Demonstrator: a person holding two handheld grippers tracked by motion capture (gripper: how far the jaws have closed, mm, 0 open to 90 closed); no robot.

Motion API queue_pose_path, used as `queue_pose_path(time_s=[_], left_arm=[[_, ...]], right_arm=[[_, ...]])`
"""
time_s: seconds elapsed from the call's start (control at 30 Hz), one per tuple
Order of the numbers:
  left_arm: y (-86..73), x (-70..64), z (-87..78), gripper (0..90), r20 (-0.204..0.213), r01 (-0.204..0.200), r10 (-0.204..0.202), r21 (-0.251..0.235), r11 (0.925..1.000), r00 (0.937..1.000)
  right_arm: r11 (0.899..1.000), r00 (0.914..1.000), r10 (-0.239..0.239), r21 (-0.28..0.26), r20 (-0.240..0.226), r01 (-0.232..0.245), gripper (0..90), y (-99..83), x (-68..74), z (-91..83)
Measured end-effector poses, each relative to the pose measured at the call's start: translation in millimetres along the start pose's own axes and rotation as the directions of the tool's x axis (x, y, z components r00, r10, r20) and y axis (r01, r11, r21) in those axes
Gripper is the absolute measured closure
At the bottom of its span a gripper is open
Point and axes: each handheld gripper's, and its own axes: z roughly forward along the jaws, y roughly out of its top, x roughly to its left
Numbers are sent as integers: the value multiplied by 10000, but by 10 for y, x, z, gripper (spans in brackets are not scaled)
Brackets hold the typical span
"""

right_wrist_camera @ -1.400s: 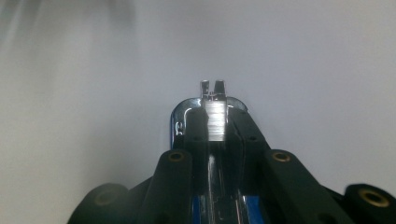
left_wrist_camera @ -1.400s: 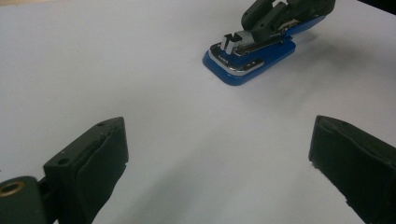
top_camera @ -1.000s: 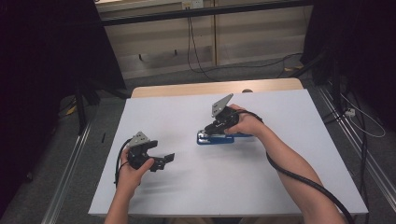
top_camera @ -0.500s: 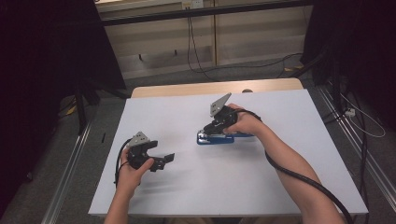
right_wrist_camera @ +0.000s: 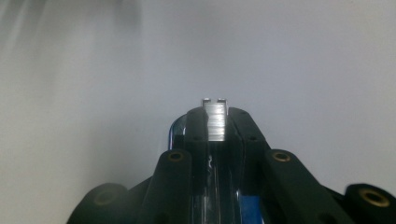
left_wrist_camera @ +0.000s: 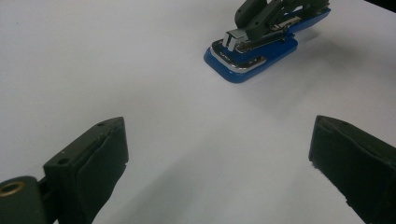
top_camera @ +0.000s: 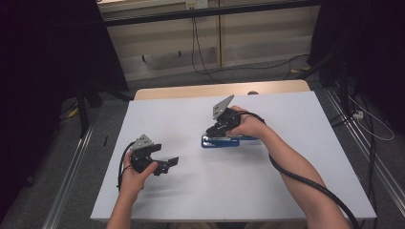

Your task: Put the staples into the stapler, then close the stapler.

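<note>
Between right claw (right_wrist_camera: 217, 126) pads, stapler's (right_wrist_camera: 215, 119) metal

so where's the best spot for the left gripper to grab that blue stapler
Probably the stapler's free front end, by its long flat sides, coming in low from the left gripper's side. The right gripper already clamps the metal top arm further back.

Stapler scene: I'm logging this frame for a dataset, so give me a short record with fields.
surface: white table
object: blue stapler, lying flat near the table's middle
right gripper: shut on the stapler's metal top arm, fingers either side
left gripper: open, held over bare table, apart from the stapler
left fingers: spread wide, nothing between them
</note>
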Motion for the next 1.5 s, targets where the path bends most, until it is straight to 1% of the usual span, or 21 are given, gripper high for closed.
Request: queue_pose_path(time_s=[0.07, 0.2, 0.23, 0.3, 0.37, 0.53, 0.6, 0.7, 0.8, 0.87, 0.97, 1.0, 1.07, 1.1, 1.2, 1.27, 1.3, 1.33, 1.37, 1.43, 1.5], left_arm=[[1, -1, 0, 47, 5, -8, 8, -14, 10000, 10000], [1, 0, 3, 47, 10, -10, 10, 2, 10000, 10000], [2, -1, 4, 47, 6, -16, 16, -20, 10000, 10000], [6, -1, 5, 47, 18, -43, 43, -43, 10000, 10000], [11, 0, 8, 47, 36, -2, 3, -95, 10000, 10000], [22, 10, 25, 48, 37, 121, -120, -202, 9997, 9999], [27, 4, 28, 48, 102, 220, -217, -282, 9994, 9997], [35, 3, 27, 48, 163, 267, -261, -376, 9989, 9995], [38, 11, 28, 48, 131, 264, -259, -385, 9989, 9996], [37, 12, 32, 48, 140, 291, -286, -393, 9988, 9995], [40, 6, 40, 48, 143, 280, -275, -392, 9988, 9995], [43, 6, 39, 48, 136, 266, -260, -407, 9988, 9996], [49, 5, 34, 48, 77, 314, -311, -441, 9985, 9995], [51, 5, 32, 49, 47, 365, -364, -494, 9981, 9993], [54, 3, 28, 48, 46, 422, -420, -539, 9977, 9991], [55, -3, 29, 48, 8, 356, -356, -468, 9983, 9994], [54, -10, 33, 48, 27, 360, -359, -484, 9982, 9993], [56, -17, 32, 49, 12, 350, -350, -478, 9982, 9994], [60, -22, 30, 49, 26, 349, -348, -512, 9981, 9994], [71, -29, 26, 49, 7, 271, -271, -517, 9983, 9996], [80, -42, 25, 49, -17, 273, -274, -571, 9980, 9996]], right_arm=[[10000, 10000, 53, 18, -6, -53, 775, 10, -2, 16], [9999, 9999, 61, 98, 126, -62, 697, 9, 21, 26], [10000, 9998, 74, 2, 180, -74, 670, 7, 28, 13], [9986, 9985, 447, -292, 301, -438, 655, -1, 37, -45], [9977, 9974, 573, -400, 435, -555, 597, -18, 69, -122], [9880, 9875, 1402, -755, 718, -1348, 494, -98, 167, -316], [9857, 9841, 1550, -803, 864, -1482, 459, -144, 214, -384], [9790, 9738, 1942, -859, 1185, -1848, 397, -225, 267, -467], [9700, 9604, 2359, -960, 1484, -2235, 351, -300, 314, -535], [9679, 9545, 2462, -936, 1685, -2332, 313, -342, 348, -570], [9561, 9397, 2878, -1116, 1846, -2709, 278, -410, 392, -615], [9556, 9355, 2895, -1177, 2024, -2703, 265, -431, 406, -632], [9488, 9254, 3084, -1403, 2201, -2829, 236, -471, 436, -670], [9448, 9193, 3202, -1478, 2288, -2923, 225, -487, 454, -690], [9419, 9024, 3303, -1576, 2765, -2965, 188, -528, 520, -745], [9397, 8883, 3390, -1574, 3100, -3037, 164, -558, 574, -784], [9366, 8846, 3460, -1712, 3125, -3058, 154, -580, 603, -804], [9298, 8781, 3625, -1854, 3124, -3179, 154, -604, 631, -822], [9258, 8679, 3738, -1887, 3271, -3276, 148, -630, 659, -841], [9232, 8521, 3822, -1880, 3576, -3352, 119, -686, 710, -858], [9233, 8428, 3831, -1841, 3781, -3371, 119, -735, 761, -873]])
